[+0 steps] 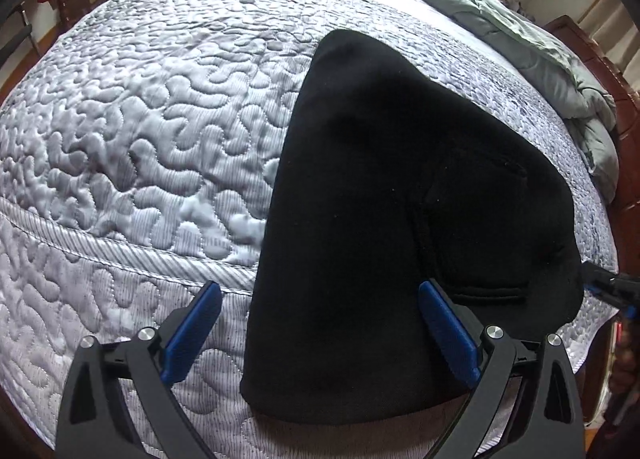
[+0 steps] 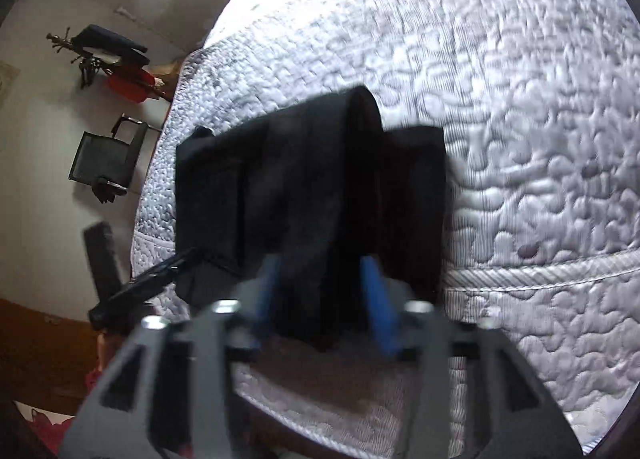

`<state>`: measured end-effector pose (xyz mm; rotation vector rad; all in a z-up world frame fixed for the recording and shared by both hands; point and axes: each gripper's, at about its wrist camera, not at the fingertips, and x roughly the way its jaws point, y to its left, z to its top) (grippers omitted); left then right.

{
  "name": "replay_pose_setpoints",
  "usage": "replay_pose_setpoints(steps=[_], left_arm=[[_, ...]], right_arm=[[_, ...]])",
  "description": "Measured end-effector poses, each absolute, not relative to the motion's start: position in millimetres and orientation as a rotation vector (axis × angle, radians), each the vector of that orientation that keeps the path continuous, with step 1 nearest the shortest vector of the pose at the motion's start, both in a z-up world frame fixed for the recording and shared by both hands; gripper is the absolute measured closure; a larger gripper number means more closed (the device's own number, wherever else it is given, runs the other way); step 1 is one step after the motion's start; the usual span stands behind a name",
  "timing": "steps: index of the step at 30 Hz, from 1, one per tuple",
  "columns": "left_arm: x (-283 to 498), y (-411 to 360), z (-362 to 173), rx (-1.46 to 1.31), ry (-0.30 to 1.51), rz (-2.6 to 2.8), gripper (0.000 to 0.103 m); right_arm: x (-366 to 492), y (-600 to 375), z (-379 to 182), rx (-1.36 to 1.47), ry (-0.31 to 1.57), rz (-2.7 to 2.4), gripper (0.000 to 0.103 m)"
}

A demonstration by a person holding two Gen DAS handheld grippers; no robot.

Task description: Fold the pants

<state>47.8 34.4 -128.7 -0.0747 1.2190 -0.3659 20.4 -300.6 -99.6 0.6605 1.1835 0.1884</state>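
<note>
Holding my left tongs (image 1: pixel 320 333) wide apart over the folded black pants (image 1: pixel 400 219), I clamped my right tongs (image 2: pixel 322 293) on their near edge.

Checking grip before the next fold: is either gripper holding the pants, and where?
Left gripper is open, holding nothing. Right gripper straddles the near edge of the black pants; the blurred view leaves it unclear whether it grips them.

Home bedroom. A bed (image 1: pixel 120 131) with a quilted white-grey coverlet fills both views, a rumpled grey-green duvet (image 1: pixel 532 47) bunched at its far side beside a dark wooden bed frame (image 1: pixel 624 115). By the plain wall: a coat stand (image 2: pixel 104 59) hung with clothing, a black chair (image 2: pixel 106 159), wood flooring.
</note>
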Motion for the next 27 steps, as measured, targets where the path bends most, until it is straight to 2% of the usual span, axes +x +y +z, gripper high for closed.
replay_pose_setpoints(steps=[3, 7, 8, 9, 11, 12, 21, 27], left_arm=[[46.2, 39.0, -124.4, -0.047, 1.207, -0.353, 0.004], [46.6, 42.7, -121.9, -0.045, 1.205, -0.342, 0.004], [45.9, 42.7, -121.6, -0.045, 1.206, -0.34, 0.004], [45.3, 43.1, -121.5, -0.043, 1.207, -0.34, 0.004], [44.6, 43.4, -120.6, -0.037, 1.208, -0.339, 0.004], [44.1, 43.8, -119.4, -0.031, 1.206, -0.337, 0.004], [37.3, 44.5, -102.6, -0.02, 1.163, -0.362, 0.004], [36.0, 29.9, -120.5, 0.031, 1.178, -0.375, 0.003]], right_arm=[[24.4, -300.3, -114.9, 0.688, 1.194, 0.185, 0.038], [38.9, -291.4, -138.0, 0.726, 1.223, 0.226, 0.035], [41.4, -288.4, -139.9, 0.717, 1.227, 0.23, 0.043], [43.5, -286.1, -139.8, 0.709, 1.226, 0.238, 0.063], [45.2, -283.5, -134.9, 0.72, 1.214, 0.275, 0.08], [44.5, -283.4, -130.7, 0.723, 1.203, 0.297, 0.084], [13.3, -306.0, -70.2, 0.725, 1.043, 0.292, 0.086], [10.7, -315.3, -118.8, 0.692, 1.173, 0.146, 0.086]])
